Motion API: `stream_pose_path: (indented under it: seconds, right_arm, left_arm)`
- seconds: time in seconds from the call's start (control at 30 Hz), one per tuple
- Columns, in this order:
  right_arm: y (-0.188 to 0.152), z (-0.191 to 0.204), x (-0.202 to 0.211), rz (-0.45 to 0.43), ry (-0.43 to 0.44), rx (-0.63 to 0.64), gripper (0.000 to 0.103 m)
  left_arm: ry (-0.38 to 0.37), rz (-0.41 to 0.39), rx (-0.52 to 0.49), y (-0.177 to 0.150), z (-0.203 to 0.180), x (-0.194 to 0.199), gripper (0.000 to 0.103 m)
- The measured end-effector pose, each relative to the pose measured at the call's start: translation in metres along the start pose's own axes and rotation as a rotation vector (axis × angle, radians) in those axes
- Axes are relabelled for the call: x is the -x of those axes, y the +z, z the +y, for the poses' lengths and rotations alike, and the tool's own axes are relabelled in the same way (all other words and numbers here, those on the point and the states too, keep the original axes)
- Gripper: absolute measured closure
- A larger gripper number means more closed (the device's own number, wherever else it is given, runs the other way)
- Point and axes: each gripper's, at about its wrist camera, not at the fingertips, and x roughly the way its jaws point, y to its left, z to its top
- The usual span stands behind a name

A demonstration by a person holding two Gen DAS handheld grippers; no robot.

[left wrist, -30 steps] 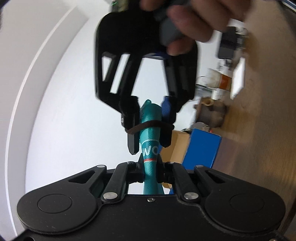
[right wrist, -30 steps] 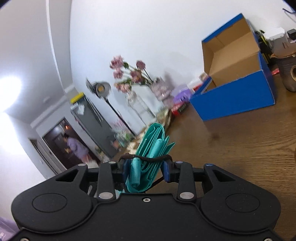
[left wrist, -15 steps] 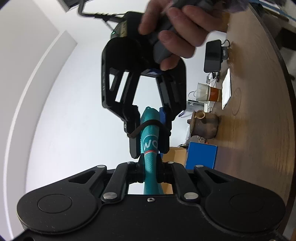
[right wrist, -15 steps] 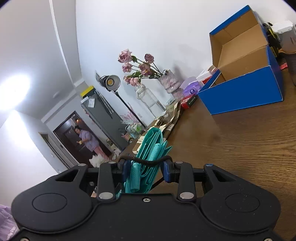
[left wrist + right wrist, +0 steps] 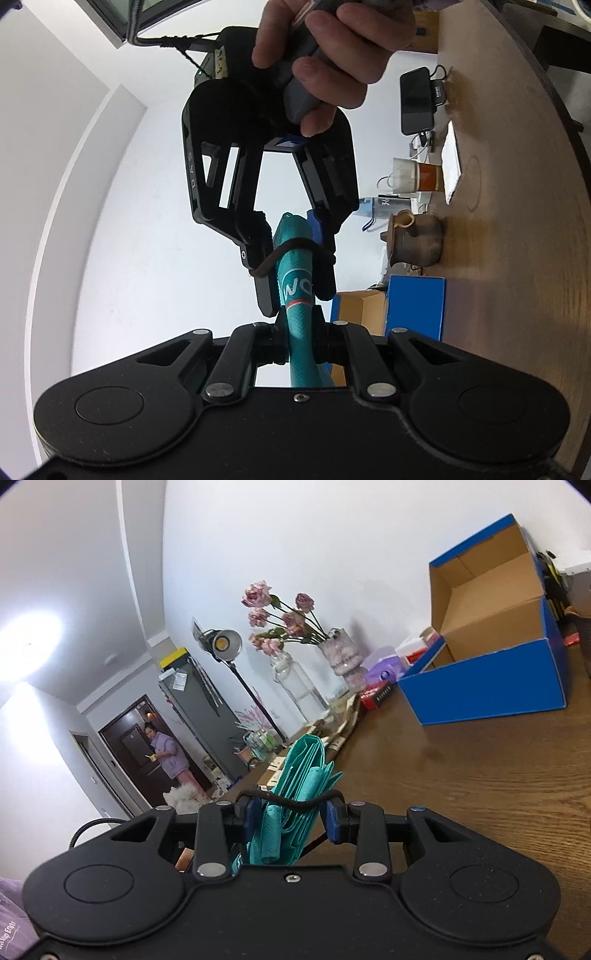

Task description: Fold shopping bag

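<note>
I have the teal shopping bag [image 5: 295,291], folded down to a narrow bundle, held off the desk [image 5: 517,258] between my two claws. My left claw [image 5: 297,334] is pinched nearly closed on the near end of it. In the left wrist view the bundle runs straight away from that claw, its long axis along the fingers, and its far end sits between the fingers of my right claw [image 5: 291,254], which faces back toward the camera. A person's hand [image 5: 325,55] grips the right claw's handle from above. A thin black cord [image 5: 291,245] is stretched across the bundle between the right claw's fingers.

From the right wrist camera, the right claw [image 5: 291,816] stands partly open with the bag [image 5: 295,805] filling the gap; the bag's layered folds touch the left blue pad, while on the right pad I cannot tell contact. The bundle pokes out past the fingertips, tilted up and slightly right, its layered edges fanned toward the camera.

On the desk [image 5: 480,775] an open blue cardboard box [image 5: 491,679] shows a bare brown inside. A glass vase [image 5: 341,653] holds pink roses. A brown ceramic jug [image 5: 415,240] stands near the box.
</note>
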Motion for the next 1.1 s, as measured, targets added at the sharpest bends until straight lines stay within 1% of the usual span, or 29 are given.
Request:
stream_pose_path:
  seconds: [0.1,0.17,0.27,0.43,0.53,0.7,0.77,0.93,1.0,1.1]
  right_arm:
    - [-0.003,0.007,0.001,-0.012,-0.015,0.042,0.067]
    - [-0.003,0.006,0.002,0.001,-0.011,0.036,0.067]
    - [-0.001,0.005,0.003,0.022,-0.010,0.026,0.067]
    - [0.004,0.011,0.001,0.053,-0.020,0.079,0.066]
    - [0.005,0.014,0.000,0.057,-0.035,0.095,0.065]
    - [0.001,0.012,0.001,0.032,-0.054,0.059,0.064]
    - [0.001,0.014,0.001,0.052,-0.076,0.089,0.064]
    - [0.005,0.016,0.002,0.086,-0.064,0.137,0.064]
    - [0.007,0.015,0.001,0.097,-0.062,0.134,0.063]
    - [0.011,0.009,-0.001,0.112,-0.062,0.073,0.062]
  left_arm:
    - [0.004,0.001,0.011,0.000,-0.001,0.002,0.093]
    - [0.004,-0.009,0.012,0.000,-0.003,0.003,0.093]
    - [0.005,-0.029,-0.014,-0.004,-0.004,0.007,0.093]
    - [-0.005,-0.048,-0.040,-0.007,-0.004,0.010,0.093]
    - [-0.026,-0.024,-0.013,-0.005,-0.001,0.010,0.093]
    - [-0.011,-0.044,-0.084,-0.010,-0.010,0.012,0.093]
    - [-0.009,-0.064,-0.105,-0.013,-0.011,0.015,0.093]
    - [-0.006,-0.087,-0.126,-0.015,-0.011,0.017,0.093]
    - [-0.011,-0.089,-0.127,-0.015,-0.011,0.016,0.093]
    - [-0.028,-0.078,-0.116,-0.015,-0.009,0.011,0.093]
